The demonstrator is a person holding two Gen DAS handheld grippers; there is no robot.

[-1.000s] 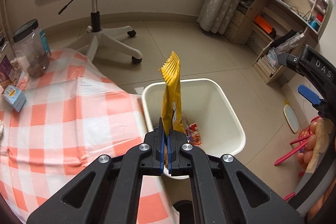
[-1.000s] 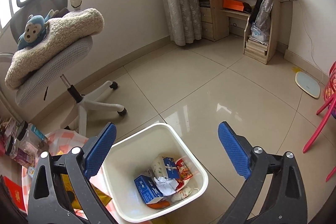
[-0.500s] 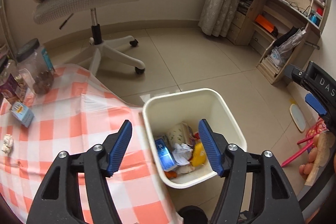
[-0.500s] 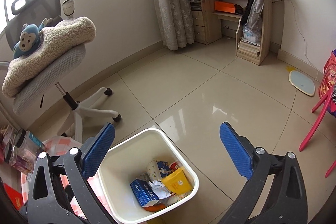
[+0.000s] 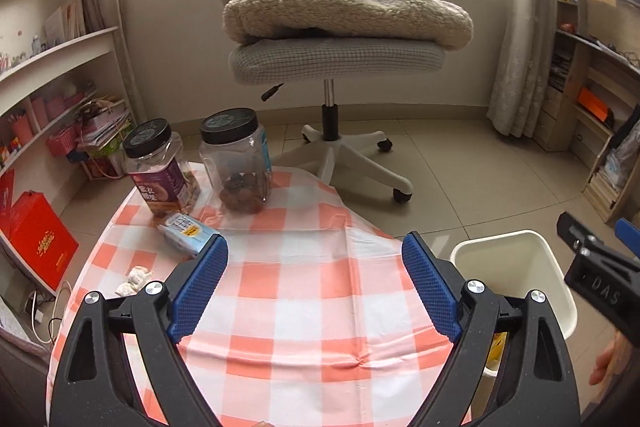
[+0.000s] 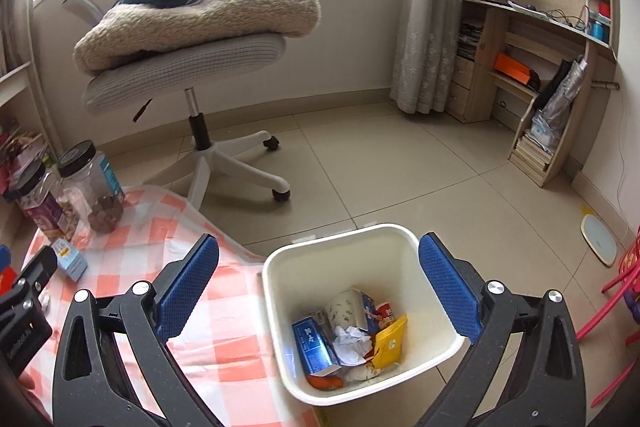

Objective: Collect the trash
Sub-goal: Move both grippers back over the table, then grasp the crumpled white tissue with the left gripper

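A white bin [image 6: 344, 231] stands on the floor beside the checked tablecloth [image 5: 304, 267]. Inside it lie a yellow wrapper [image 6: 390, 341], a blue carton [image 6: 314, 347] and crumpled paper. My right gripper [image 6: 318, 287] hangs open above the bin, with nothing between its pads. My left gripper [image 5: 316, 283] is over the table, its jaws opening and nothing between them. On the cloth, left of it, lie a small blue carton [image 5: 187, 231] and white crumpled scraps [image 5: 134, 277]. The bin [image 5: 500, 237] shows at the right of the left wrist view.
Two black-lidded jars [image 5: 160, 167] [image 5: 236, 163] stand at the table's far edge. Beyond is an office chair [image 5: 336, 63] with a blanket and a blue plush monkey. A red box [image 5: 36, 239] and shelves are to the left, and a desk [image 6: 560, 87] to the right.
My left gripper opened and let go of the yellow wrapper, which now lies in the bin. It then swung left and up, away from the bin and over the table. The right gripper shifted left.
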